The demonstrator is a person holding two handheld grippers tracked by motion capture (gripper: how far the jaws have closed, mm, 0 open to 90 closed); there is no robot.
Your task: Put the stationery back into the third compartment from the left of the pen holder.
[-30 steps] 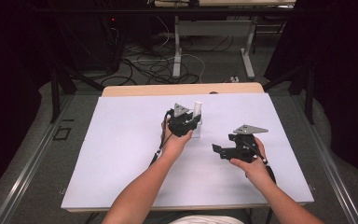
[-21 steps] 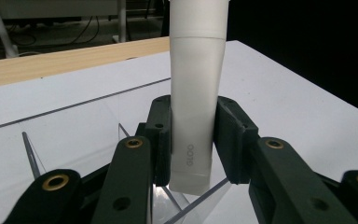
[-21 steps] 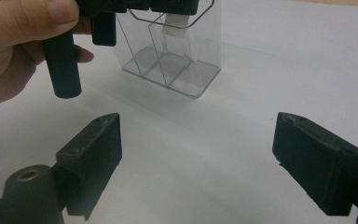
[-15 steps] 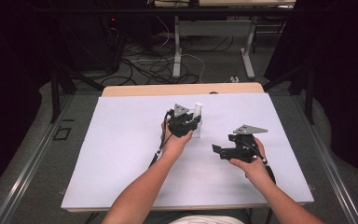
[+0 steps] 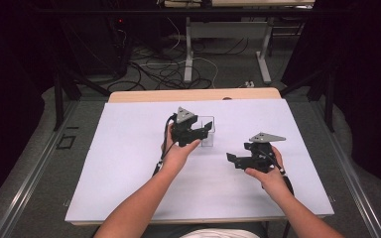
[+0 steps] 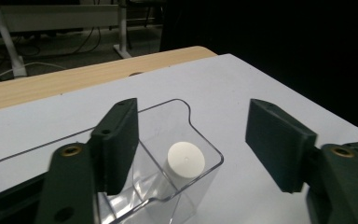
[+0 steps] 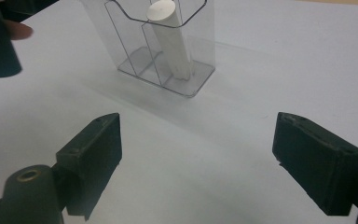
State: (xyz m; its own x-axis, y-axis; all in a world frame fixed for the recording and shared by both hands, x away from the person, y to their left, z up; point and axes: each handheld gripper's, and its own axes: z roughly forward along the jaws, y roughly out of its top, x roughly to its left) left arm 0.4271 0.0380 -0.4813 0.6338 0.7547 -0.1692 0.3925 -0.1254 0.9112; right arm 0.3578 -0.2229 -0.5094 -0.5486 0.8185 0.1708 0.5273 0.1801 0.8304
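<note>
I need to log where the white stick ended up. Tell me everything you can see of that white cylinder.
The white cylinder is a plain, matte, chalk-like stick with a flat round top. It stands leaning inside one compartment of the clear plastic holder, its lower end on the holder's floor. The left gripper is above it, jaws just opened, apart from it. Nothing else touches it.

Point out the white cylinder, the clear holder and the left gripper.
white cylinder (image 7: pixel 171 42), right gripper view, its side.
clear holder (image 7: pixel 196 83), right gripper view, its base.
left gripper (image 6: pixel 191 140), left gripper view, midway between its fingertips.
</note>
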